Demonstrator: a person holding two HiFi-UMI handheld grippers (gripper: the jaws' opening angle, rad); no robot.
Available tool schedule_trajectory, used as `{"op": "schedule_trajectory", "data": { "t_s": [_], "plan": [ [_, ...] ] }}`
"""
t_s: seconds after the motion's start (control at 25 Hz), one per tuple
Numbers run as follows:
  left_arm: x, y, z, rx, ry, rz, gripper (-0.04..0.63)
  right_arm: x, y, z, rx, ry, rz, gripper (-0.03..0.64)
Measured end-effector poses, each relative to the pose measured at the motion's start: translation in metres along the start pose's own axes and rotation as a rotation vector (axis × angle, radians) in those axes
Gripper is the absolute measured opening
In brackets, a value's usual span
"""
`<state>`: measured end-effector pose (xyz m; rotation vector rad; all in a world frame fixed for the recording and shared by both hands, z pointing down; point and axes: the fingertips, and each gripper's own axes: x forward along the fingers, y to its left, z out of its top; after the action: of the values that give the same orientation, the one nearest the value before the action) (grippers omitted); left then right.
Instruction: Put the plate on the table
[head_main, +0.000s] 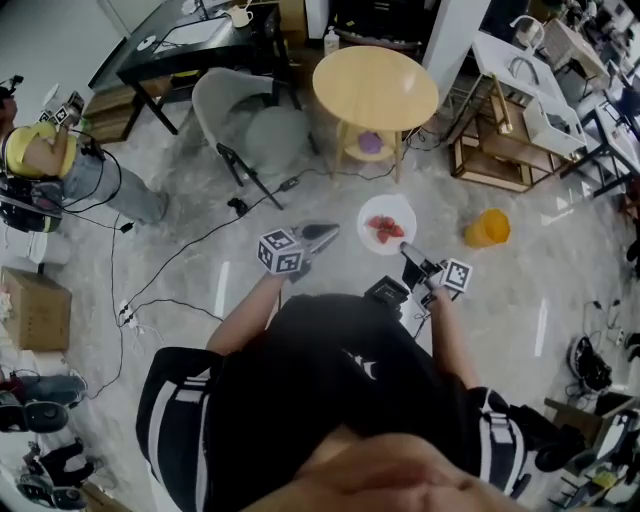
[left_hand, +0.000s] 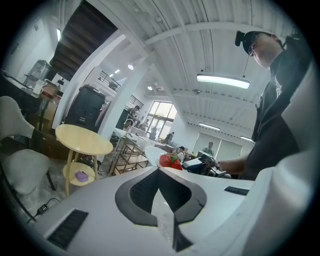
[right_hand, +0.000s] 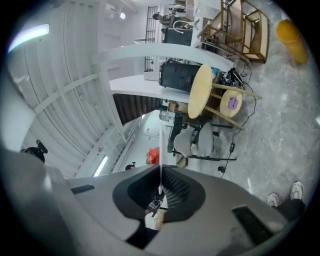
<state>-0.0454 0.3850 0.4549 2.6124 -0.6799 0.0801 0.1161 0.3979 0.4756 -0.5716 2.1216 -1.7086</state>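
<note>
We hold the plate (head_main: 396, 208) in the air above the floor (head_main: 520, 290). Its near rim is pinched in our right gripper (head_main: 408, 250), and in the right gripper view it shows edge-on as a thin white line between the jaws. Strawberries (head_main: 385, 230) lie on it. Our left gripper (head_main: 322, 236) hangs just left of the plate, its jaws pressed together on nothing. The round wooden table (head_main: 375, 85) stands farther off, beyond the plate, with a small purple thing (head_main: 370, 143) on its lower shelf. An orange container (head_main: 487, 228) lies on the floor to the right.
</note>
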Motion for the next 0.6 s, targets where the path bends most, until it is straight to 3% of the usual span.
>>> {"op": "schedule_trajectory", "data": {
  "t_s": [0.6],
  "plan": [
    [0.031,-0.012,-0.003,-0.014,0.008,0.013,0.0,-0.035,-0.012,0.011,-0.018,-0.017,-0.041,0.011]
  ]
}}
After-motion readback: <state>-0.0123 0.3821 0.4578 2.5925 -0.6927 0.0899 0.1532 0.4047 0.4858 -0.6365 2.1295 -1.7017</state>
